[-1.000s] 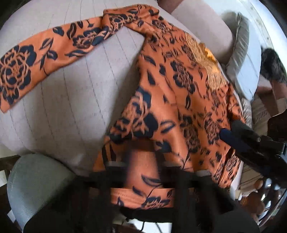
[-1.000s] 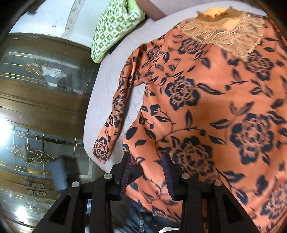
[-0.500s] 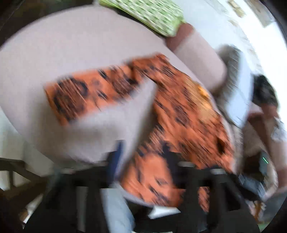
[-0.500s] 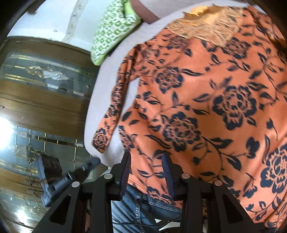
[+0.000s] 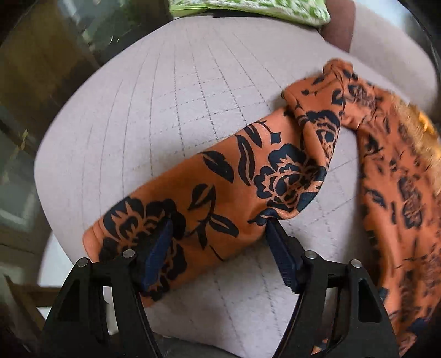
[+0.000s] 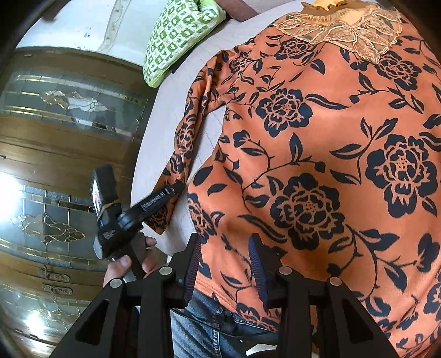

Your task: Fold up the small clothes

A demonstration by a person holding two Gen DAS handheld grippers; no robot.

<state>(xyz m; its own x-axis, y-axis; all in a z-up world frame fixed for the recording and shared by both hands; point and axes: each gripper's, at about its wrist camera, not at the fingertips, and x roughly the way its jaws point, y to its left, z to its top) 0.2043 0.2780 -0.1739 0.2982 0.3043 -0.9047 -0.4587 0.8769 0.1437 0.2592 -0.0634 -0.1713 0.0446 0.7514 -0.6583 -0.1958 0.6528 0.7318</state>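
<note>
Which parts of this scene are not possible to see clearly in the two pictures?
- Left wrist view: shirt body and collar, blurred, cut by right edge.
- Left wrist view: sleeve cuff corner, behind left gripper finger.
- Right wrist view: shirt's other sleeve, beyond the frame.
- Right wrist view: hem behind right gripper.

We see bare cushion (image 5: 171,104) left of the sleeve (image 5: 220,192); a green pillow (image 5: 248,7) blocks beyond it.

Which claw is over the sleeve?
The left claw: its open blue-padded fingers straddle the cuff end of the orange floral top's sleeve. The right claw is open too, at the top's bottom hem.
</note>
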